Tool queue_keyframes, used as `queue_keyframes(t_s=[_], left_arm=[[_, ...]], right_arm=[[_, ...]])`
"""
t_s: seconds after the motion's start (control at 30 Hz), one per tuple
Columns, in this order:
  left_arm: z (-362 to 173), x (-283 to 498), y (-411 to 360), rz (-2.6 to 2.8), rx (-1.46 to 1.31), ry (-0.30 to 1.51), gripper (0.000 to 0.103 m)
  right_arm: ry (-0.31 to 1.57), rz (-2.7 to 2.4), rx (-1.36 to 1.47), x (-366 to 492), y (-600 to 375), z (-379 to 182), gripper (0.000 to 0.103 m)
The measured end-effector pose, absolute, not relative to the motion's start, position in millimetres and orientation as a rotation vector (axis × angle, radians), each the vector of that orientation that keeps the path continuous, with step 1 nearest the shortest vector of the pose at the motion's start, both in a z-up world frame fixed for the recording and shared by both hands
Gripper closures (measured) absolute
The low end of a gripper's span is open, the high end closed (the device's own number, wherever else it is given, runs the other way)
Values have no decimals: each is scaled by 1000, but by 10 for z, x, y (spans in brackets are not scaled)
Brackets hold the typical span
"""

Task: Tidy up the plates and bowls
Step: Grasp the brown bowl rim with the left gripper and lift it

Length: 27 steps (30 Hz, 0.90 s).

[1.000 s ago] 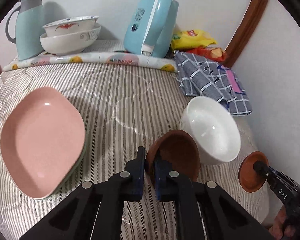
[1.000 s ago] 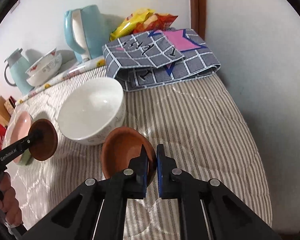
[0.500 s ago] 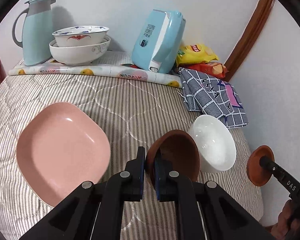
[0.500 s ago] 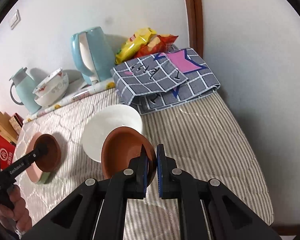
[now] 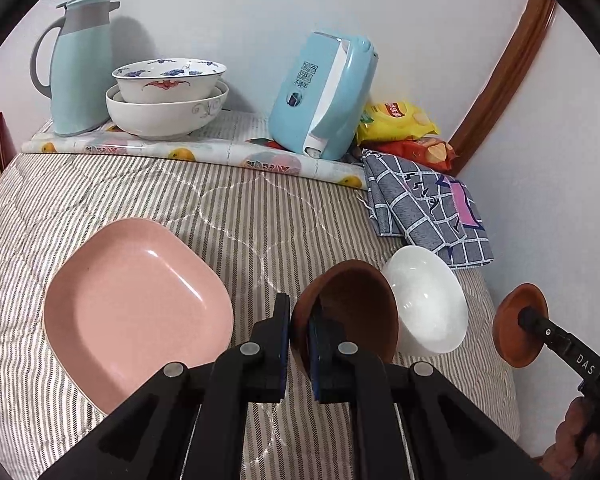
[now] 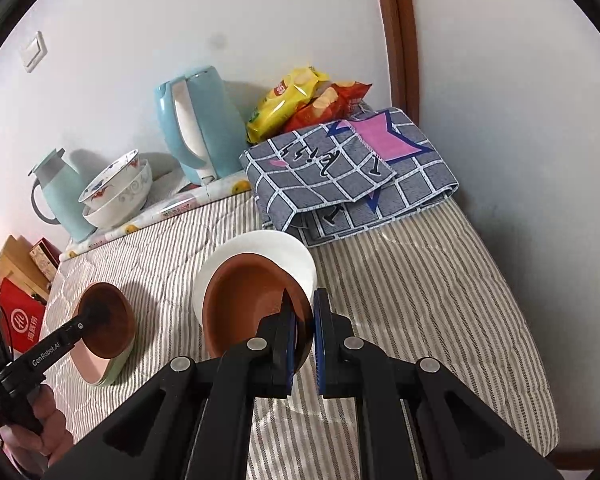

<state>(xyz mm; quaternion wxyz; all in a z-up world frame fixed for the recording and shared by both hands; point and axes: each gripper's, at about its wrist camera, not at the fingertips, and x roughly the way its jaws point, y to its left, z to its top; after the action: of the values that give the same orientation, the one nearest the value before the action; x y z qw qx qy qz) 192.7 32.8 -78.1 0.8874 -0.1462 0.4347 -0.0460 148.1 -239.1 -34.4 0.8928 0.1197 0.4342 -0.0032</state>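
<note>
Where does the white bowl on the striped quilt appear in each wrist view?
Left wrist view: white bowl at lower right, behind the held brown bowl.
Right wrist view: white bowl at centre, partly hidden by the other brown bowl.
Shared landmark: the blue kettle.

You have two brown bowls (image 5: 352,308) (image 5: 518,326) in view, one clamped in each of the two grippers. One plain white bowl (image 5: 428,304) on the striped cover. Two patterned bowls (image 5: 168,96), nested. Two stacked plates (image 6: 100,372), pink over green. One kettle (image 5: 324,96), one jug (image 5: 82,64), two snack bags (image 5: 404,124), one folded checked cloth (image 5: 424,208).
</note>
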Motion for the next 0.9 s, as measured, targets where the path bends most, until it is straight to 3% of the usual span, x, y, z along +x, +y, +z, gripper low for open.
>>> queue_keyframes(t_s=[0.9], left_arm=[[-716, 2095, 412, -62, -316, 893, 94]], right_arm=[[910, 26, 237, 1718, -2296, -385, 95]])
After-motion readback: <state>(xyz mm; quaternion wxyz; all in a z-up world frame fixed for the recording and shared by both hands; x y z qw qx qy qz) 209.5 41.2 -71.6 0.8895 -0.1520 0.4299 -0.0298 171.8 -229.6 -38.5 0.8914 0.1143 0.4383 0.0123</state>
